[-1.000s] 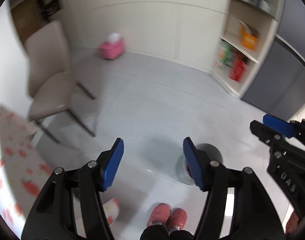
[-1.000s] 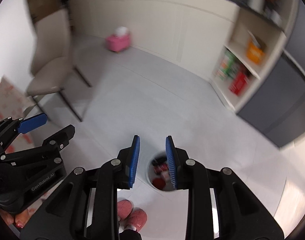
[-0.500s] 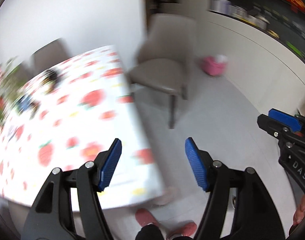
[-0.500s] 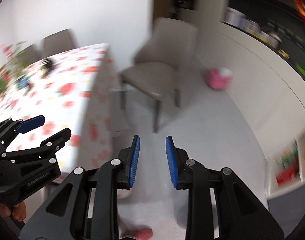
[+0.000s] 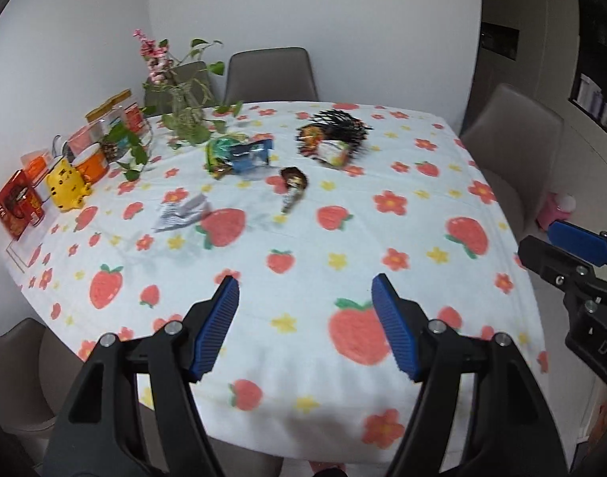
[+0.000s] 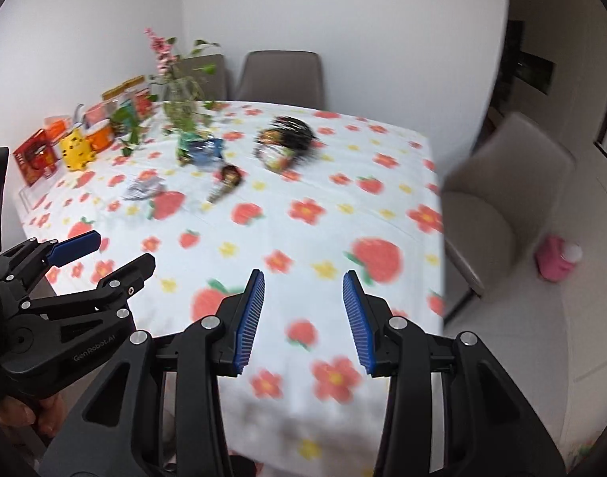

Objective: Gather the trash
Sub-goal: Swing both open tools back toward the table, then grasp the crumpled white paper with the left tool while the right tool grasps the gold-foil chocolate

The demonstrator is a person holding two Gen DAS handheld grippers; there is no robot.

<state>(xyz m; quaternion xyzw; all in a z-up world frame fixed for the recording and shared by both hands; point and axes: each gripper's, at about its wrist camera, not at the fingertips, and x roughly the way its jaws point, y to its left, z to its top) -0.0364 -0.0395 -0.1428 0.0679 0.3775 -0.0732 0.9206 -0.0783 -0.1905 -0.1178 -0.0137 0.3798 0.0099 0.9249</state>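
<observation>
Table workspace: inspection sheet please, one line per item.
Surface: table under a strawberry-and-flower cloth, chairs around it.
Job's things: silver wrapper, brown wrapper, blue-green packet and black-and-orange bag lie loose mid-table, apart from one another.
Clutter: plant vase, yellow tiger mug, red and orange boxes along the far-left edge.
Grippers: left claw and right claw both empty, jaws opening, over the near edge.
Cables: nothing seen.
Surroundings: white wall; pink object on the floor to the right.
</observation>
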